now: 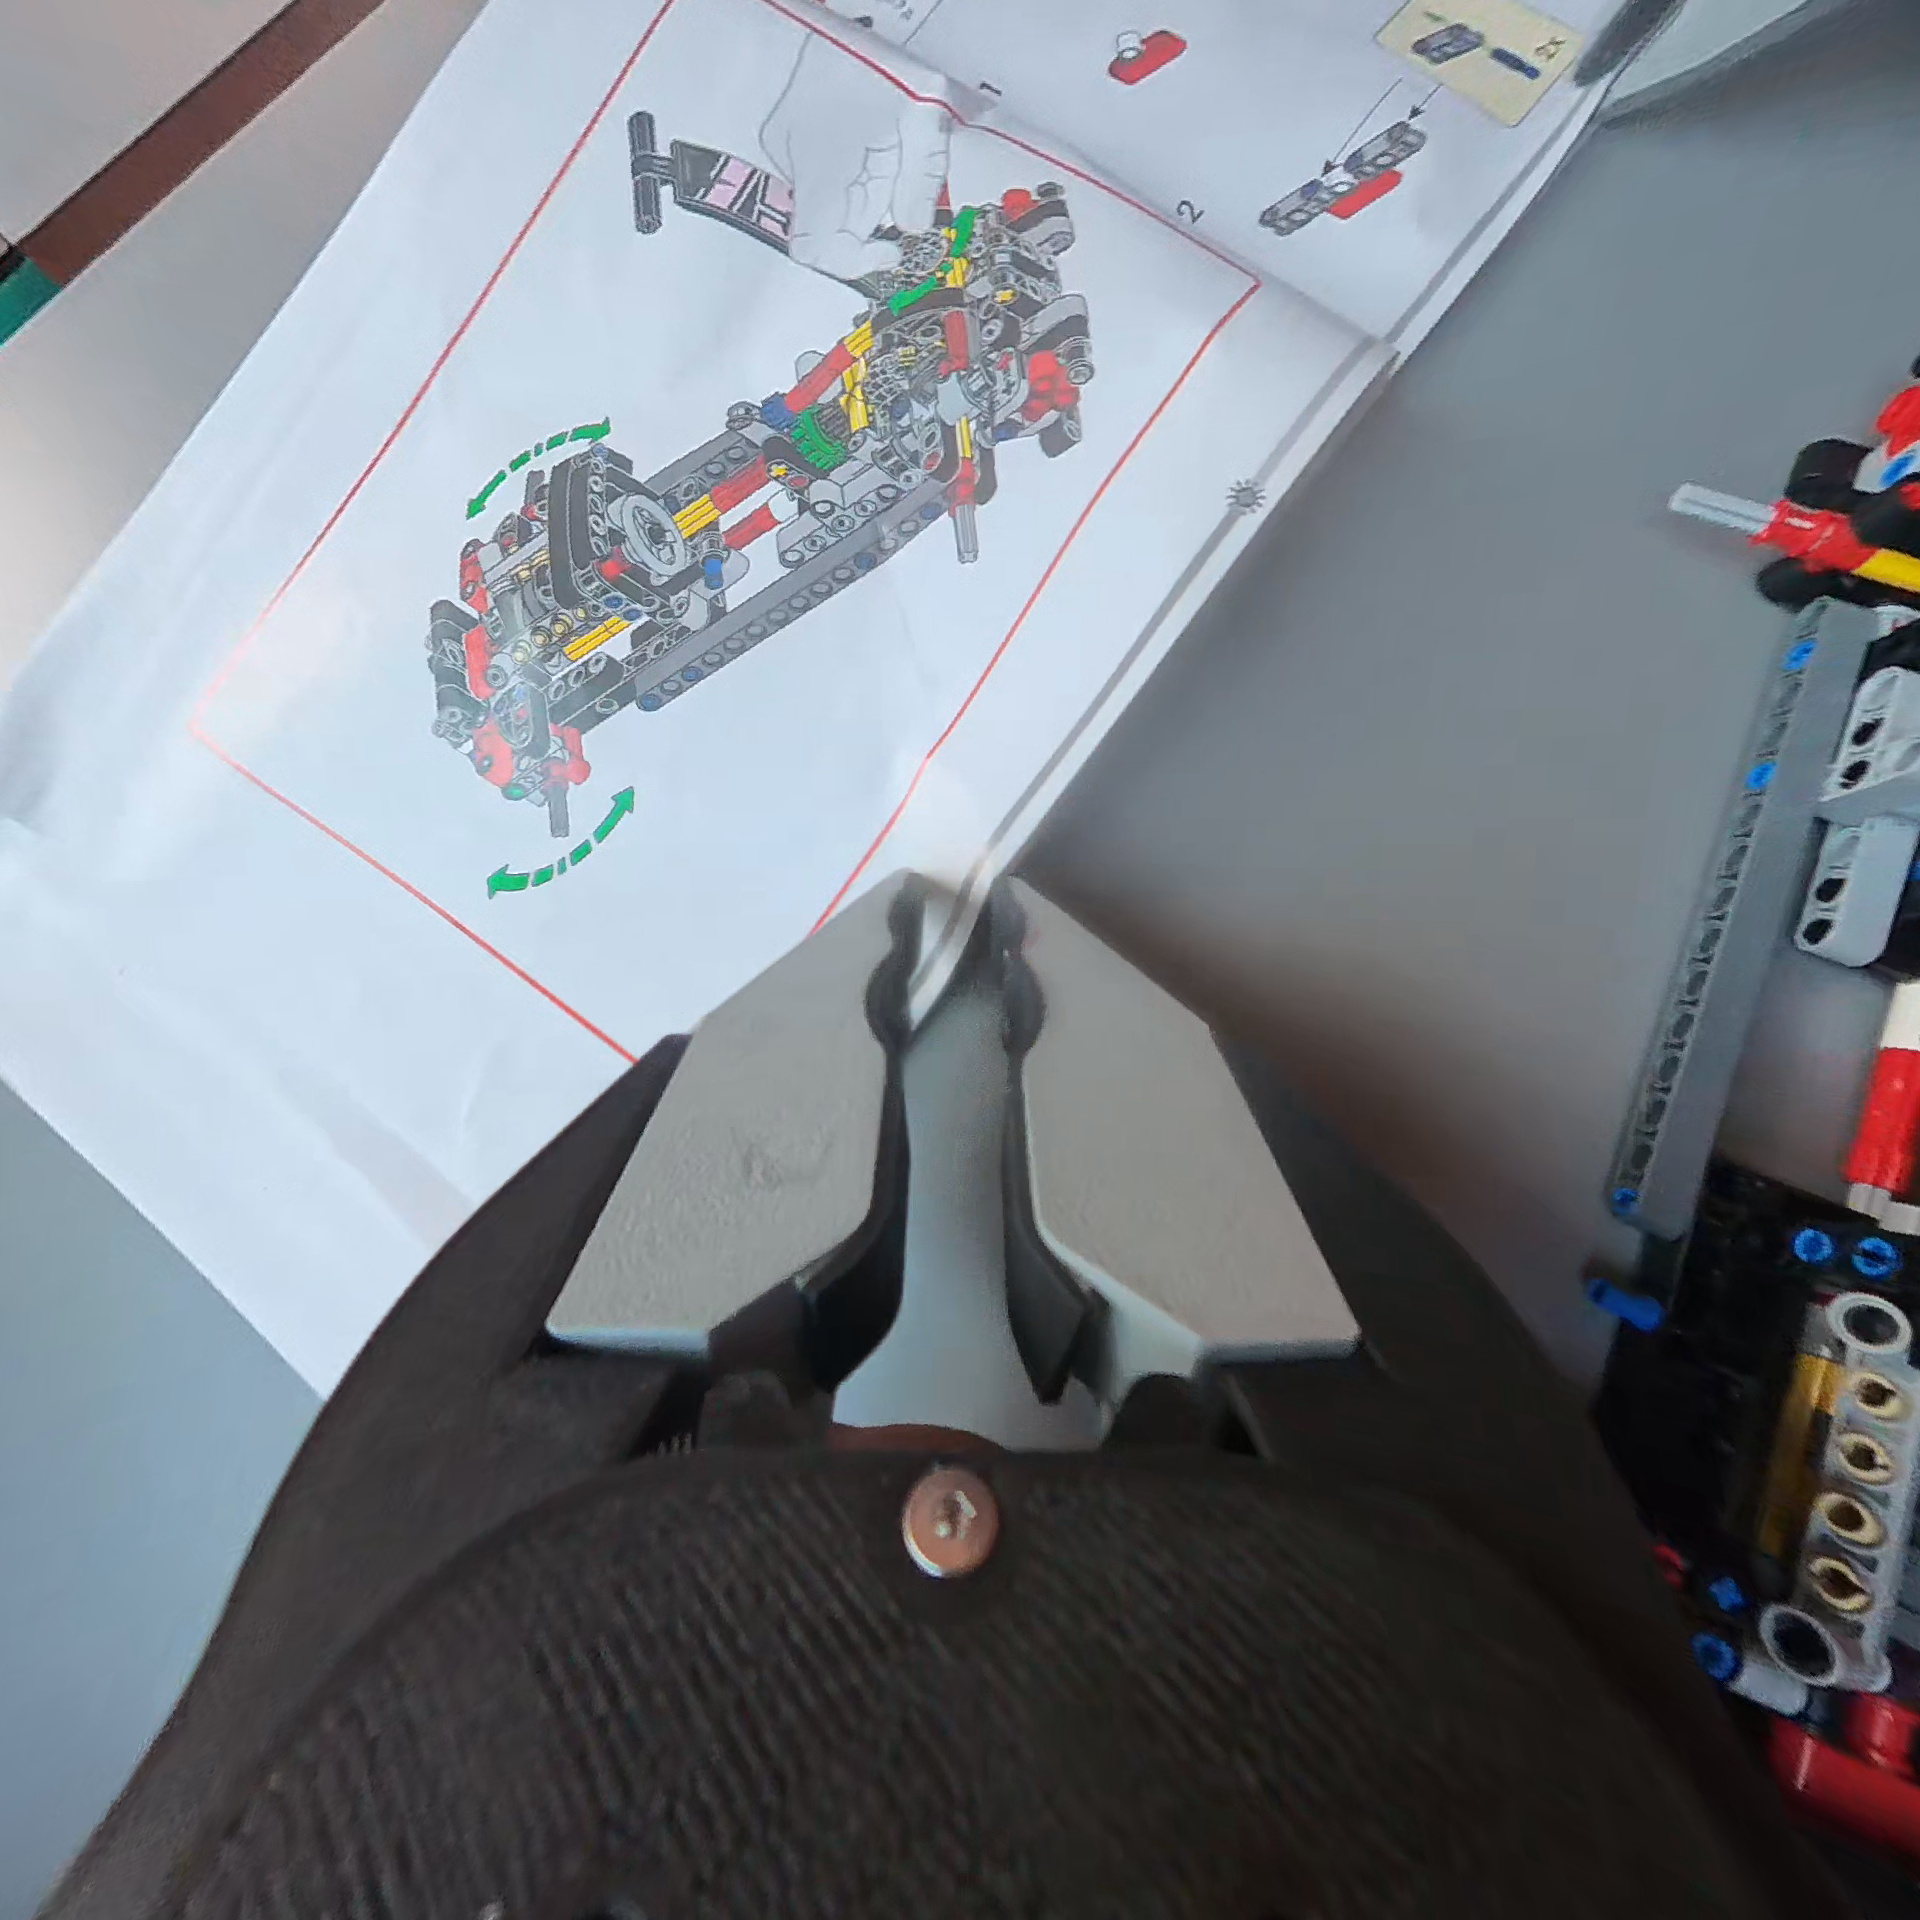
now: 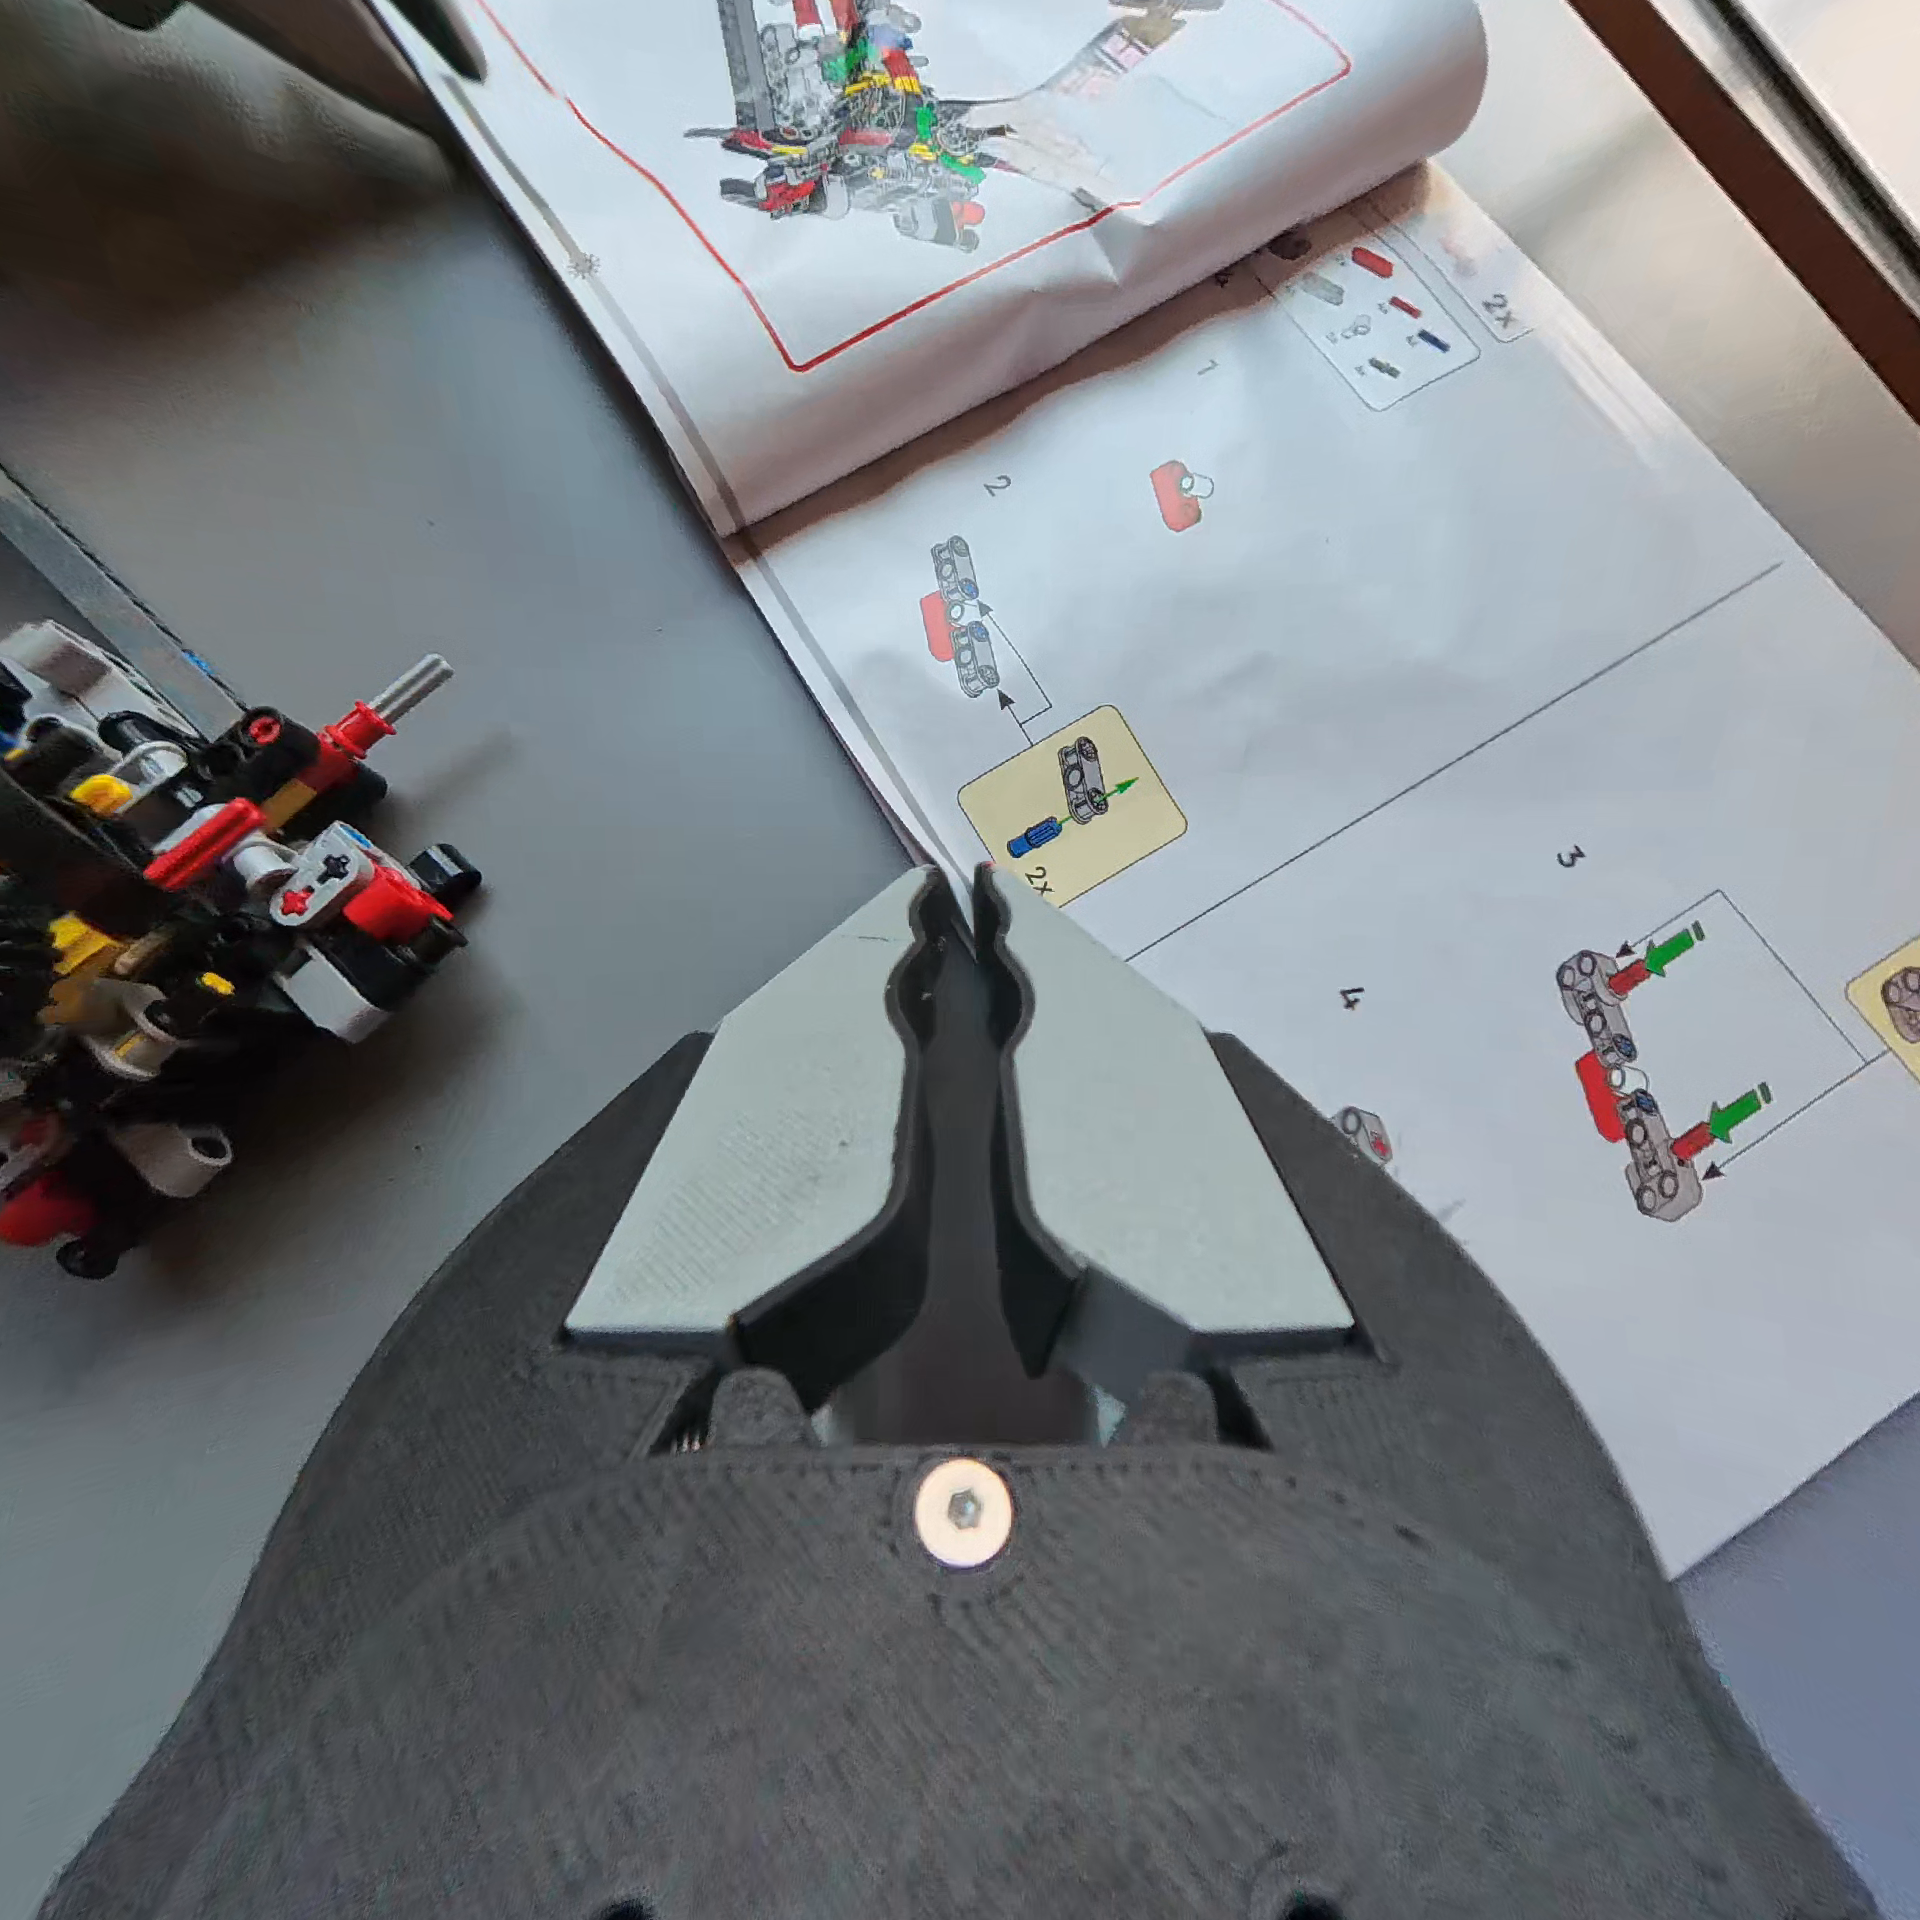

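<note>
An open building-instruction booklet [image 1: 727, 623] lies on the grey table [image 1: 1455, 727]. In the left wrist view, one page rises off the table. My left gripper [image 1: 951, 904] is shut on that page's near edge, and the edge runs in between the fingertips. In the right wrist view, the same page [image 2: 987, 312] curls up over the flat pages [image 2: 1351, 727]. My right gripper [image 2: 961, 883] is shut at the flat pages' left edge, and a thin paper edge runs between its pads. A partly built brick vehicle [image 2: 208, 935] stands left of it and also shows in the left wrist view [image 1: 1849, 1039].
A grey axle [image 2: 416, 686] sticks out of the vehicle toward the booklet. A brown strip [image 2: 1766, 208] runs along the table's far side. A dark shape [image 2: 436, 42] sits at the lifted page's far corner. The gap from one gripper's tips to the other's is roughly 20 cm.
</note>
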The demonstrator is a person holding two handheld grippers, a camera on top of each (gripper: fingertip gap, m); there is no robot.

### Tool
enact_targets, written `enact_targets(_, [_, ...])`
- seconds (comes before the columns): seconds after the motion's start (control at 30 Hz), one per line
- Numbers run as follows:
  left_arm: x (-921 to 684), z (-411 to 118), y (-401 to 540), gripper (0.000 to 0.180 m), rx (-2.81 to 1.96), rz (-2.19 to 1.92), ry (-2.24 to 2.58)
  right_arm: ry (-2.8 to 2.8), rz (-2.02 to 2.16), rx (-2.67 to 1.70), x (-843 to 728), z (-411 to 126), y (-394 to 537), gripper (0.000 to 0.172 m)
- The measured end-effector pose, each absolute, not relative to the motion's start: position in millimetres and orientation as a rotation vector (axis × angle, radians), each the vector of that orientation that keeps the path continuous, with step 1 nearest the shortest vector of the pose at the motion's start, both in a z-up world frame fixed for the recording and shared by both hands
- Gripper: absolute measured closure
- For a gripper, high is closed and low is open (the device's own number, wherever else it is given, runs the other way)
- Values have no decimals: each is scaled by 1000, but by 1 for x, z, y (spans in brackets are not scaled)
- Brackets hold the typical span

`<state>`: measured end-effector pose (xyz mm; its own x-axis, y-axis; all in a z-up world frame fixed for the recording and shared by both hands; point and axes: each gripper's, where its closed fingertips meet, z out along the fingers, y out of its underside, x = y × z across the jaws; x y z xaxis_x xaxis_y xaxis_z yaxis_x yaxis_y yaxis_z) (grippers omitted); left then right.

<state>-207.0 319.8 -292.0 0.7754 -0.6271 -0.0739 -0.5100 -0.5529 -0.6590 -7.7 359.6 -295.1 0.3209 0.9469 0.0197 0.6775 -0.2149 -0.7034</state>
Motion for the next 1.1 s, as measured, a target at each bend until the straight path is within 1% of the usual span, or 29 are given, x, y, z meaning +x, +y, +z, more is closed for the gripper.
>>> enact_targets(0.13, [-211,-291,323,179,-2263,-184,841,-1439,508,-1969,-5,-295,360,171])
enact_targets(0.23, [-212,-291,323,180,-2262,-199,836,-1488,460,-1984,-4,-295,355,172])
enact_targets(0.4, [-207,-289,313,180,-2270,-217,883,-1513,494,-2038,7,-295,333,172])
enact_targets(0.6, [-183,-294,291,180,-2277,-272,1025,-1367,591,-2104,33,-295,317,172])
enact_targets(0.73, [-179,-294,285,180,-2288,-215,1060,-1291,757,-2143,34,-287,313,172])
enact_targets(0.87, [-178,-295,281,180,-2315,-247,1047,-1227,972,-1997,-1,-254,332,159])
enact_targets(1.03, [-178,-295,280,180,-2333,-354,995,-1365,1034,-1904,-65,-257,371,160])
enact_targets(1.1, [-179,-294,279,180,-2344,-393,986,-1431,1069,-1840,-88,-258,381,165])
